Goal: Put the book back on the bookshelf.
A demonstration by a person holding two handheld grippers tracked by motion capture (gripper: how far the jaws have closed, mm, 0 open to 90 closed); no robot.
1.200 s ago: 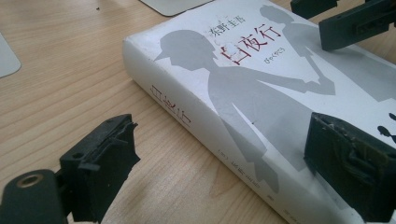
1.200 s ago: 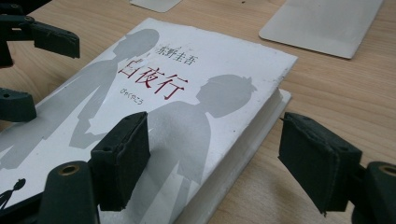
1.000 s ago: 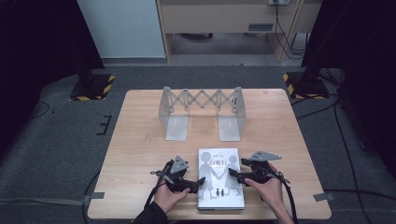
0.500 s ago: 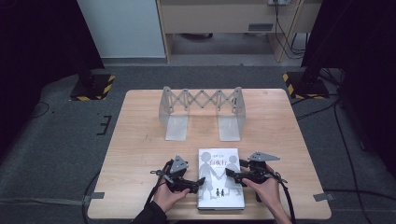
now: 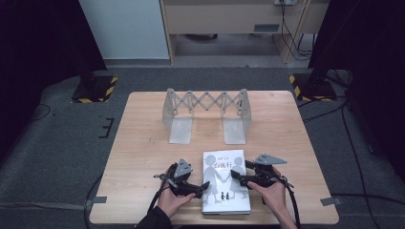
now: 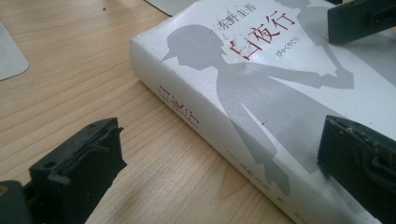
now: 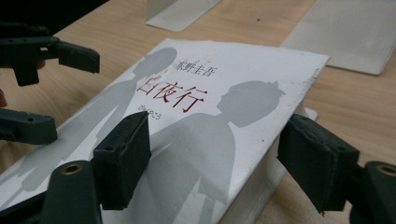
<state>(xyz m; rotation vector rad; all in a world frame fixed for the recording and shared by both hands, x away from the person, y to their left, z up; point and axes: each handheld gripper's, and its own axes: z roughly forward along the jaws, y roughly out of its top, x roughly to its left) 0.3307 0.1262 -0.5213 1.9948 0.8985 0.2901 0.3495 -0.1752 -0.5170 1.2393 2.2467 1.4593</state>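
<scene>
Little has shifted since a second ago: both hands sit low in the frame beside the white book [image 5: 225, 181], which lies flat at the table's [image 5: 143, 143] near edge. Left gripper [image 5: 195, 189] has just opened wide astride the spine; right gripper [image 5: 239, 180] has just narrowed, gaping, one jaw over the cover, gripping nothing.

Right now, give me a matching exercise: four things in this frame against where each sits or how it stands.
Things:
1. book
2. expanding metal rack
3. left tongs
4. right tongs

Places or states:
A. upright, at the far middle of the table
B. flat, at the near edge between both hands
C. astride the book's fore-edge, one jaw over the cover
D. wide open at the book's spine

Pairs: 1-B, 2-A, 3-D, 4-C
</scene>
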